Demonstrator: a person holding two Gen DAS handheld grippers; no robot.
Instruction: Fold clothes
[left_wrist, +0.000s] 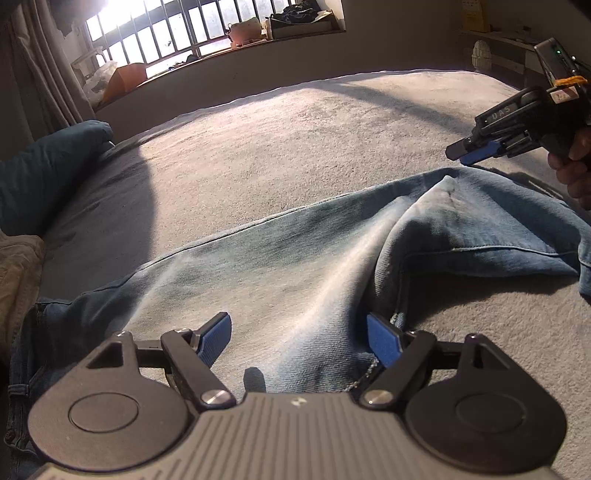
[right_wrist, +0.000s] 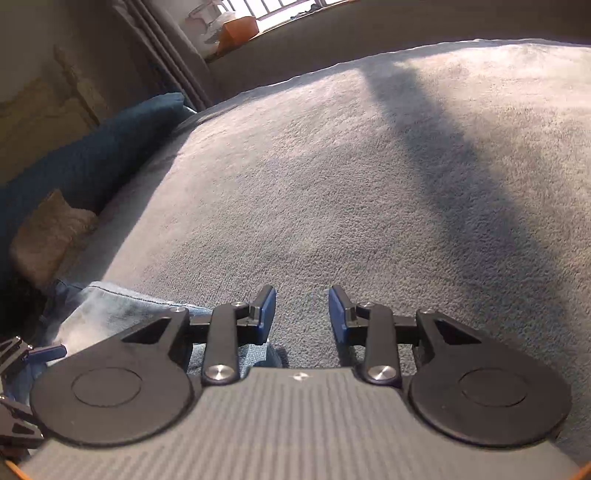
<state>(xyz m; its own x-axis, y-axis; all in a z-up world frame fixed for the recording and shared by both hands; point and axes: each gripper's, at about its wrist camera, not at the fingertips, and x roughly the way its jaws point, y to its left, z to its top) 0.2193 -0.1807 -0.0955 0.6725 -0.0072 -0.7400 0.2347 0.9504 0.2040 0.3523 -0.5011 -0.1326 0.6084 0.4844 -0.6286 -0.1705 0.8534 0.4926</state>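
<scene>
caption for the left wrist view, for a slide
Left gripper hovers open-jawed over rumpled blue jeans on a grey blanket; right gripper approaches.

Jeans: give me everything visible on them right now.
The jeans are light-blue, faded denim with stitched seams, lying unfolded on the grey bedspread. One part is bunched into a raised peak with a flap over the leg. The left gripper is open above the fabric, gripping nothing. The right gripper is open and clear of them, over bare bedspread.
</scene>
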